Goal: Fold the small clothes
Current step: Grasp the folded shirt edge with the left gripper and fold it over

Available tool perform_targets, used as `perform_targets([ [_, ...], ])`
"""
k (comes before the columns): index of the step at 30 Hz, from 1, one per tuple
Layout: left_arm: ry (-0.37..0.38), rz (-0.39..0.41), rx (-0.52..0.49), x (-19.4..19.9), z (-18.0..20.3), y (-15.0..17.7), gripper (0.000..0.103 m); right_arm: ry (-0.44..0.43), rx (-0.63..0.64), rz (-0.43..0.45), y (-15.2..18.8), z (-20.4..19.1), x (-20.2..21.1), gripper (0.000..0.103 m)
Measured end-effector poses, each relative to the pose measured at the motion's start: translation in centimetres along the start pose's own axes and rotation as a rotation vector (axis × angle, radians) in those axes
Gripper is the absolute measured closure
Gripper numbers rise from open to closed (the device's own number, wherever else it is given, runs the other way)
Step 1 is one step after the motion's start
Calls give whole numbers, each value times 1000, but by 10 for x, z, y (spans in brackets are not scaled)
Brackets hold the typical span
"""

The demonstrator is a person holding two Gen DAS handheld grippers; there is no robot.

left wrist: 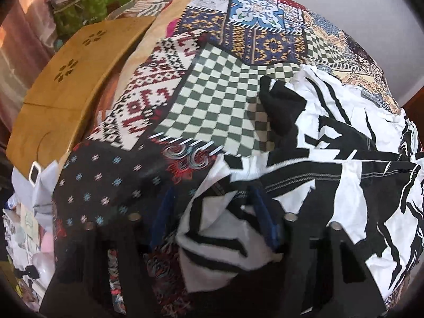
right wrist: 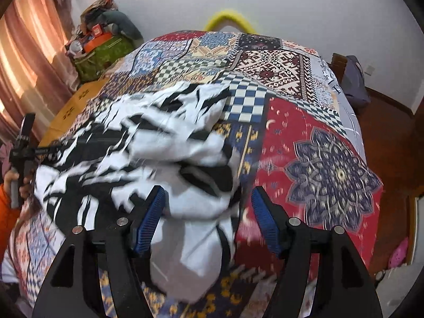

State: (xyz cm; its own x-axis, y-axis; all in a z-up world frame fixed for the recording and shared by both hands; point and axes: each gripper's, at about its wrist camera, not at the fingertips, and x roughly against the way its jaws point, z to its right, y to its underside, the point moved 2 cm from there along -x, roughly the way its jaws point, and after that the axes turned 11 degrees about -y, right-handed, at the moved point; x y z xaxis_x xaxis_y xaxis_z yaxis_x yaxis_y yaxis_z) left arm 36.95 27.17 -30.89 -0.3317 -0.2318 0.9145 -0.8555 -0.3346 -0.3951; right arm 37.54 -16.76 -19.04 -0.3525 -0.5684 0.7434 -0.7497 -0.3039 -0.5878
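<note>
Lying crumpled on the patchwork bedspread (right wrist: 312,143) is one black-and-white shirt (right wrist: 148,153). Two grippers work it: the left gripper (left wrist: 212,222) has cloth bunched between its jaws, though blur hides whether they pinch; the right gripper (right wrist: 208,209) stands spread, cloth loose between its pads. Bare bedspread lies open beyond, toward the far edge.

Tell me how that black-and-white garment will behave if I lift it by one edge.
The black-and-white garment looks thin and crumpled, so it will likely drape limply and unfold. It probably weighs little. On the patchwork bedspread it may drag and bunch rather than slide cleanly.
</note>
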Motion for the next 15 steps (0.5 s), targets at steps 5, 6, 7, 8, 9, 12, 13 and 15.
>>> perform_targets([
  [5, 26, -3, -16, -2, 9, -2, 86, -51, -65, 46, -17, 9, -16, 61],
  [6, 18, 2, -16, -1, 9, -1, 91, -61, -76, 45, -18, 9, -18, 73],
  [7, 4, 11, -14, 2, 8, 0, 93, -67, -87, 47, -19, 8, -20, 84],
  [8, -7, 25, -12, 6, 7, 1, 94, -73, -89, 51, -19, 7, -21, 88],
  [9, -17, 46, -11, 13, 5, 2, 95, -78, -85, 58, -19, 5, -19, 92],
  [12, -47, 134, -15, 40, -1, 3, 95, -59, -46, 84, -18, -5, -8, 94],
  [13, -51, 155, -14, 47, -3, 2, 96, -55, -30, 95, -18, -9, -1, 95],
  [15, -65, 209, -8, 69, -7, -2, 96, -53, -15, 112, -22, -12, 9, 95],
])
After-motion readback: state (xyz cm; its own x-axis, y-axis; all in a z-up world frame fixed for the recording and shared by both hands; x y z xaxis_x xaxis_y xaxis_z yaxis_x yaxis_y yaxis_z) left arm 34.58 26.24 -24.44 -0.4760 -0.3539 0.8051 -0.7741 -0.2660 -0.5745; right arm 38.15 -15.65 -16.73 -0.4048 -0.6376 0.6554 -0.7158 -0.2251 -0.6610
